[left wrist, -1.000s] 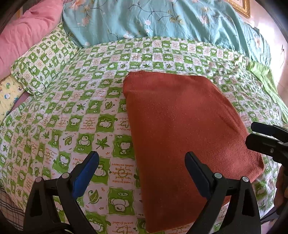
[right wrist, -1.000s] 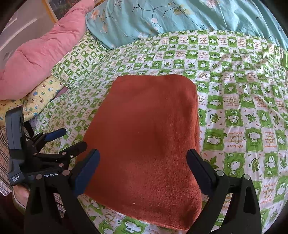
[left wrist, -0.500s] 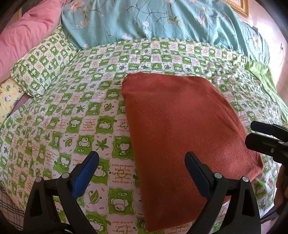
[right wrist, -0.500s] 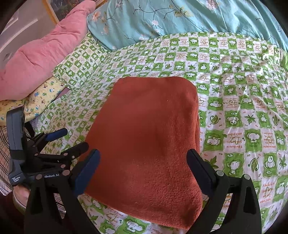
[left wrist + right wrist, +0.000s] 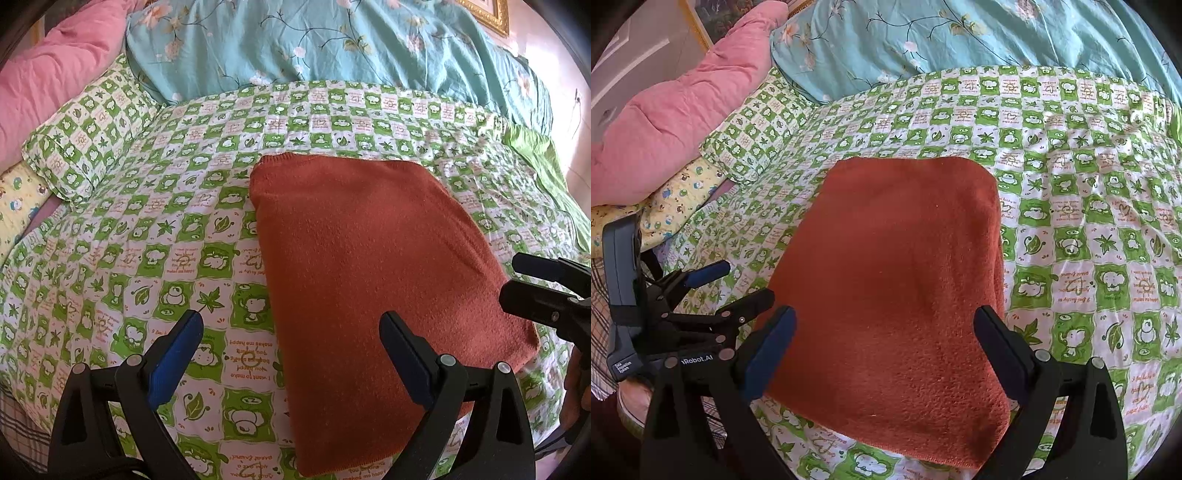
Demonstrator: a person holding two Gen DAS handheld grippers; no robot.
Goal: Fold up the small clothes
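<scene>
The rust-orange garment (image 5: 373,266) lies flat on the green-and-white checked bedspread (image 5: 155,229), already folded into a thick rectangle. It sits ahead of both tongs: the left tongs (image 5: 291,350) hover with their spread fingers straddling its near left edge, one finger over bare bedspread, the other over the cloth. The right tongs (image 5: 884,347) hover over its near end with both fingers spread above the fabric. Neither pair touches or grips anything.

The cloth looks like a soft knit or fleece: light, limp, fuzzy enough not to slip between the blue pads (image 5: 177,354). It has no stiffness of its own, so a single pinch would likely let the layers sag and fan open. In the right wrist view, stacked layers show along the side edge to the right of those tongs, which suggests the open edges lie there.

For a further fold, the sensible holds appear to be the two near corners, one per pair of tongs, each bite taken deep enough to catch every layer. The soft mattress underneath will give, so a finger can press down and slide beneath the edge.
</scene>
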